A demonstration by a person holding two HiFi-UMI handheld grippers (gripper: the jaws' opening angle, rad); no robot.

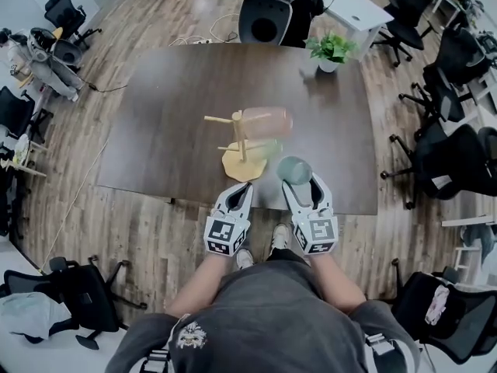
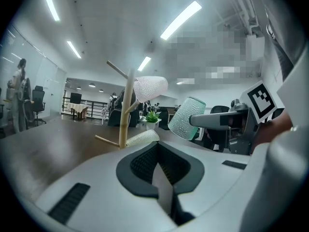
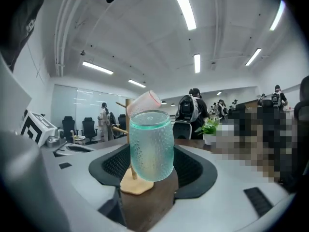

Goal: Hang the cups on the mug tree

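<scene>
A wooden mug tree [image 1: 241, 140] stands on the dark table [image 1: 163, 130] near its front edge. A pink cup [image 1: 268, 121] hangs on an upper peg, and a pale green cup [image 1: 265, 148] hangs lower on the right side. My right gripper [image 1: 299, 182] is shut on a teal dimpled cup [image 1: 294, 169], holding it just right of the tree's base. In the right gripper view the teal cup [image 3: 151, 145] stands upright between the jaws, with the tree [image 3: 128, 111] behind it. My left gripper [image 1: 240, 189] is shut and empty, in front of the tree [image 2: 126, 111].
A potted plant [image 1: 331, 50] stands at the table's far right corner. A black rounded machine [image 1: 267, 15] sits beyond the far edge. Office chairs [image 1: 443, 158] line the right side, and more stand on the left. The table's front edge runs just under both grippers.
</scene>
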